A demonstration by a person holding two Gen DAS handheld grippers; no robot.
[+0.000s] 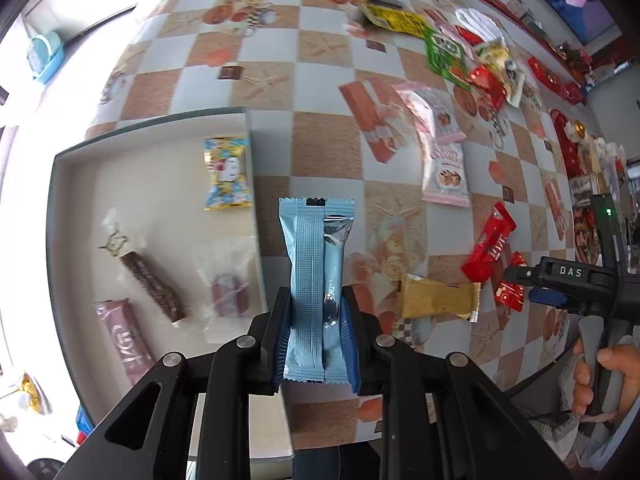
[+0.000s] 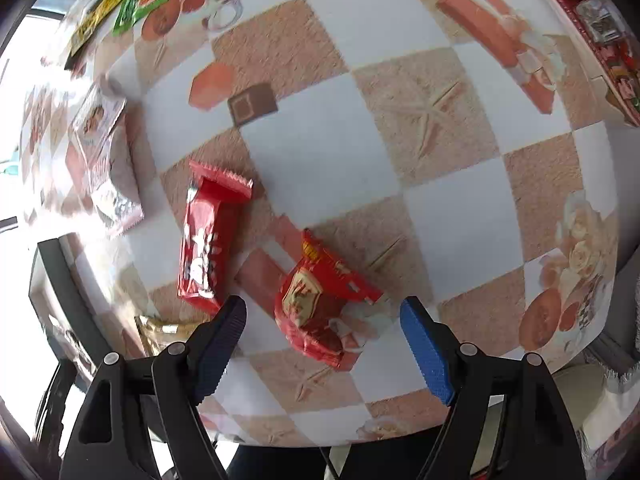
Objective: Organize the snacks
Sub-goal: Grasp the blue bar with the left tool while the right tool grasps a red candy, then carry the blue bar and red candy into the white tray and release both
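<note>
Between the right tool's [image 2: 324, 344] fingers: red snack [image 2: 316, 312].

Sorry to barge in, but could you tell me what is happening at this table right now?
A person is sorting snacks with a handheld gripper in each hand. The left gripper is shut on a light blue snack packet, held above the table beside the tray, which already holds several snacks. The right gripper is open over a small red snack packet lying on the checkered tablecloth, next to a red chocolate bar. More snacks lie scattered further off.
</note>
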